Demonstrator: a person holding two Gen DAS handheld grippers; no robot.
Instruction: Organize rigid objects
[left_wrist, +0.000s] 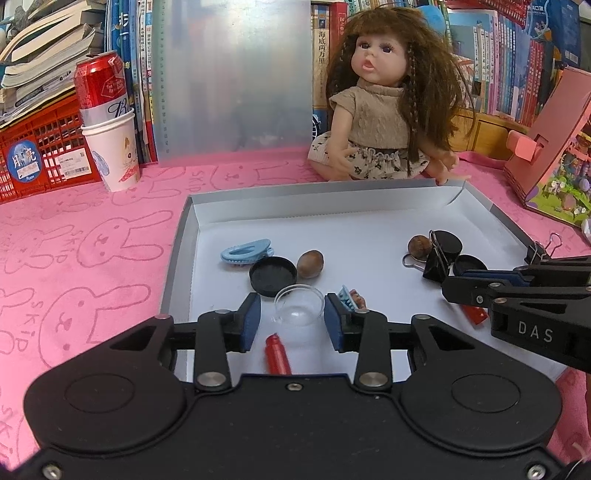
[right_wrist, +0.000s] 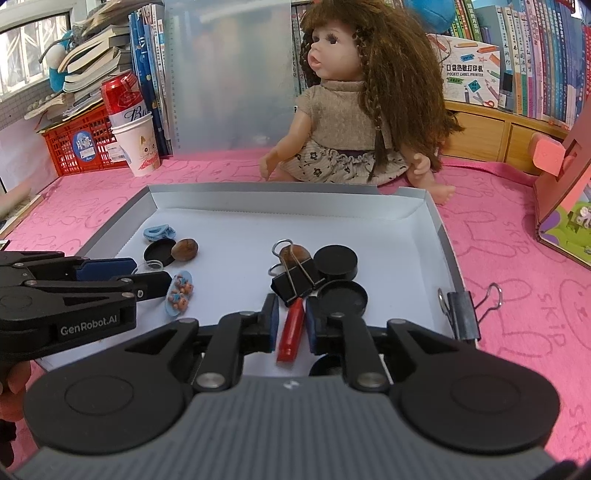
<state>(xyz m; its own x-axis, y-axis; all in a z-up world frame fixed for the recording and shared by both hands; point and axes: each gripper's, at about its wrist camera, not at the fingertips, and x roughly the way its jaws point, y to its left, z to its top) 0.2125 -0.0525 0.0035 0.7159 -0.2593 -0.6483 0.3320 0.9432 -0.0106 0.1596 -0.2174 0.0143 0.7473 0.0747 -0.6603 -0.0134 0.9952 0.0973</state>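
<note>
both jaws spread: i'm straddling the clear dish (left_wrist: 299, 305) w/ left gripper (left_wrist: 292, 320), right gripper (right_wrist: 291, 320) round the red tube (right_wrist: 293, 328), centring b4 squeezing.

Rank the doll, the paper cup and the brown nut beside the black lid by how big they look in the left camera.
1. doll
2. paper cup
3. brown nut
The nut lies nearest the camera, yet looks smallest.
</note>
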